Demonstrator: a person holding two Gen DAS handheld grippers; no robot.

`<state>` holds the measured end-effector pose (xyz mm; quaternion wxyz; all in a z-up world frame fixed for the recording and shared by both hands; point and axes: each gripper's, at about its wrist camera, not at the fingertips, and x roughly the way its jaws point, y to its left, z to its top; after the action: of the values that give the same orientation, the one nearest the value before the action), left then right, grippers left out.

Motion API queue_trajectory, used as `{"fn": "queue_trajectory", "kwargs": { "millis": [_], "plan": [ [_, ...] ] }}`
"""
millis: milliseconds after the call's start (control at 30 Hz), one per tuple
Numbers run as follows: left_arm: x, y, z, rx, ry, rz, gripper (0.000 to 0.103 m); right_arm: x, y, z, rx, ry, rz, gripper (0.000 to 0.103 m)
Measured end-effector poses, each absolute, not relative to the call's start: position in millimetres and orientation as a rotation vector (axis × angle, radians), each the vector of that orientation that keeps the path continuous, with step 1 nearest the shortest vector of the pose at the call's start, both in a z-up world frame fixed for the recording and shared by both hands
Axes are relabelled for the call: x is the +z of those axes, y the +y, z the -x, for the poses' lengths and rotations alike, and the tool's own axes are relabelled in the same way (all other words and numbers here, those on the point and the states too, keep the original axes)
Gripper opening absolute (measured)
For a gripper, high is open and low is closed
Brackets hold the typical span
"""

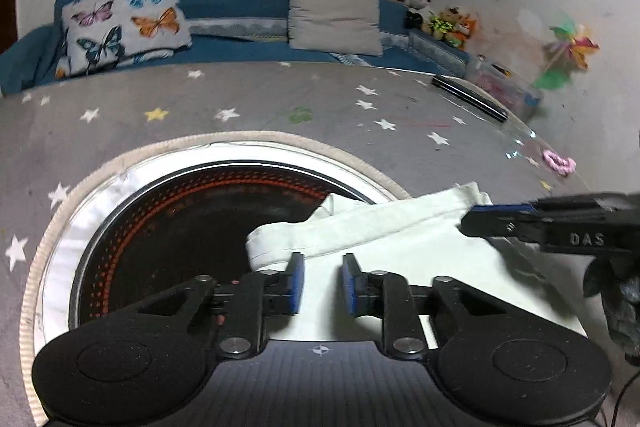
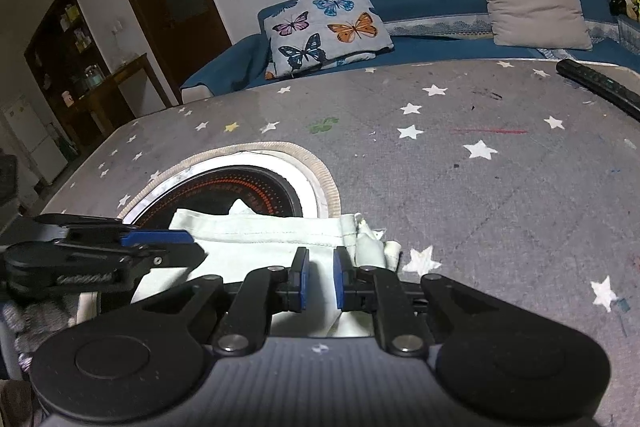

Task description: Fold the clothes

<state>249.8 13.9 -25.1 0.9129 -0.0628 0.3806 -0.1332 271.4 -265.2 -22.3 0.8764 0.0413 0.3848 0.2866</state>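
A pale white-green garment lies partly folded on the grey star-patterned table cover, its left part over the round black cooktop. My left gripper is open just above the garment's near part, a rolled fold right in front of its fingers. My right gripper is open over the garment near its right hem. Each gripper shows in the other's view: the right one at the right, the left one at the left. Neither holds cloth.
A black remote and a clear box lie at the table's far right, with a pink hair tie. A blue sofa with a butterfly pillow and grey pillow stands behind. A pinwheel is by the wall.
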Motion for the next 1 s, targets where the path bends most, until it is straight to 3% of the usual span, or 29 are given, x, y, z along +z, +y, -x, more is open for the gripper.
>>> {"fn": "queue_trajectory", "kwargs": {
  "millis": [633,1000],
  "plan": [
    [-11.5,14.0,-238.8,-0.248,0.733,0.114,0.022,1.3,-264.7,-247.2,0.623,0.763,-0.042,0.014],
    [-9.9,1.8,-201.1,-0.277,0.752,0.082,0.047,-5.5,-266.3,-192.0,0.677,0.819,0.008,0.022]
  ]
}}
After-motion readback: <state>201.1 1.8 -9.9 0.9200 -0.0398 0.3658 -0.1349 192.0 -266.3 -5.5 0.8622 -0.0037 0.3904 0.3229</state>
